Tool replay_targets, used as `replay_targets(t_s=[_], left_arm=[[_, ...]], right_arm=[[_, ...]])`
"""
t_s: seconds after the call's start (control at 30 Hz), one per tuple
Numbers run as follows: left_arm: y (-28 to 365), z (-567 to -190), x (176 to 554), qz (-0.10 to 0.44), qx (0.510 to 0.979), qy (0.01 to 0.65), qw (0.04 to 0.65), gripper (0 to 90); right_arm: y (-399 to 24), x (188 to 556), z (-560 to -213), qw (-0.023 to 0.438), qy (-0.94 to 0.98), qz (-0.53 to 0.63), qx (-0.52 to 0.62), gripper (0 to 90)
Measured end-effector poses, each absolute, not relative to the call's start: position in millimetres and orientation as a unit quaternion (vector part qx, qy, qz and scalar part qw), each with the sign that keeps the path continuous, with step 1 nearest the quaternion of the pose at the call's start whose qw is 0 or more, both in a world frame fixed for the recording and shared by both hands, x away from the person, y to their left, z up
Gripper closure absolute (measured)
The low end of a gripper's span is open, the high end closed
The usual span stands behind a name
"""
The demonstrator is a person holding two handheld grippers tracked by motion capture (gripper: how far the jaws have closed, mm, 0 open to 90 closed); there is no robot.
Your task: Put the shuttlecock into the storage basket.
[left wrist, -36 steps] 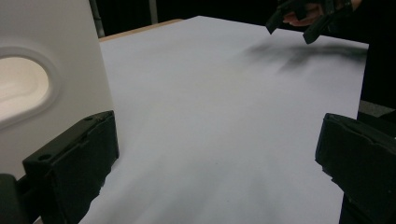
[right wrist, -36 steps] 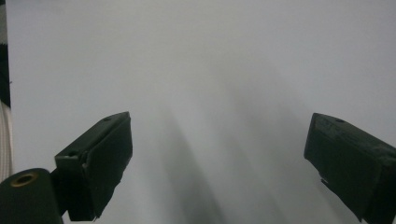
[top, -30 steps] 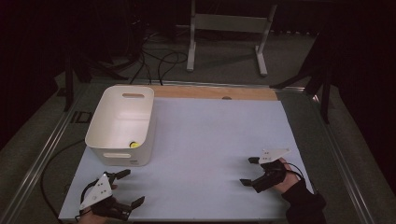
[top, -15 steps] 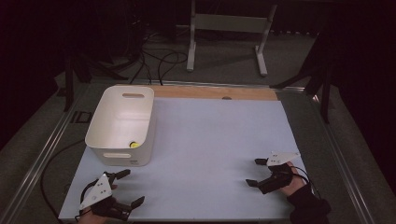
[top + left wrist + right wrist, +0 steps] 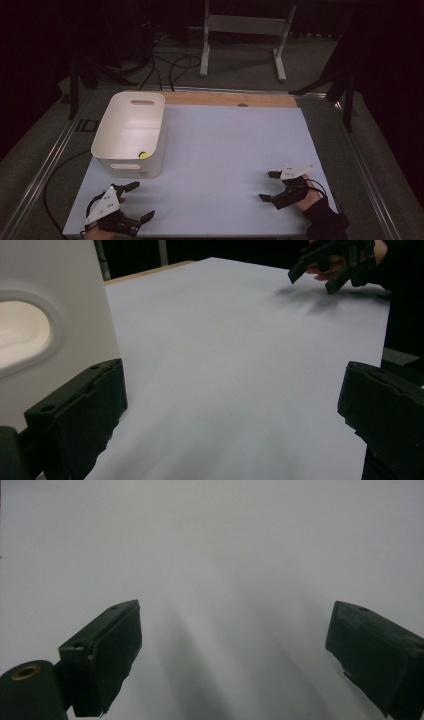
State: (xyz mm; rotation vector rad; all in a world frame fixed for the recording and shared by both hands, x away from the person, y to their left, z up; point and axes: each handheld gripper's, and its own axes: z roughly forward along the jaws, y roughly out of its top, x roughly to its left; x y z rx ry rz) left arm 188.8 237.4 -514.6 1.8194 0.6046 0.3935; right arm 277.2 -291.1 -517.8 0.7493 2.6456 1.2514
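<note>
White sheet: covers the tabletop (image 5: 225, 165) from the near edge to a bare wooden strip at the far side; nothing lies loose on it.
Bin: a white plastic bin (image 5: 131, 134) with handle cut-outs stands on the left part of the sheet, its long axis running away from the person; in the left gripper view its near wall (image 5: 50, 330) rises just beside one jaw.
Left claw: the left claw (image 5: 134, 201) hovers low at the near left corner, just in front of the bin's near end wall, jaws spread wide and grasping nothing.
Right claw: the right claw (image 5: 270, 186) sits near the right near corner, well apart from the bin, jaws likewise spread with only bare sheet between them; the left gripper view catches it far across the sheet (image 5: 320, 270).
Ball: a small yellow ball (image 5: 143, 155) rests on the bin floor at the near end, close to the right-hand wall.
Key relation: the ball lies forward of the left claw and slightly to its right, behind and below the bin's near wall, so I judge a reach would need to go up over the rim and down inside. The left hand is clearly the nearer one; the right would have to cross most of the sheet.
</note>
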Motion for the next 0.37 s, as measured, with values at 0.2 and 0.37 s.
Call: replay_targets(t_s=[0.2,0.37], left_arm=[[237.3,-514.7,188.9,0.166,0.771,0.257,0.559,0.0],[237.5,-514.7,188.7,0.166,0.771,0.257,0.558,0.0]], right_arm=[[-286.2,275.5,-520.1,0.056,0.874,0.416,0.244,7.6],[-285.1,274.8,-520.5,0.053,0.876,0.415,0.241,7.6]])
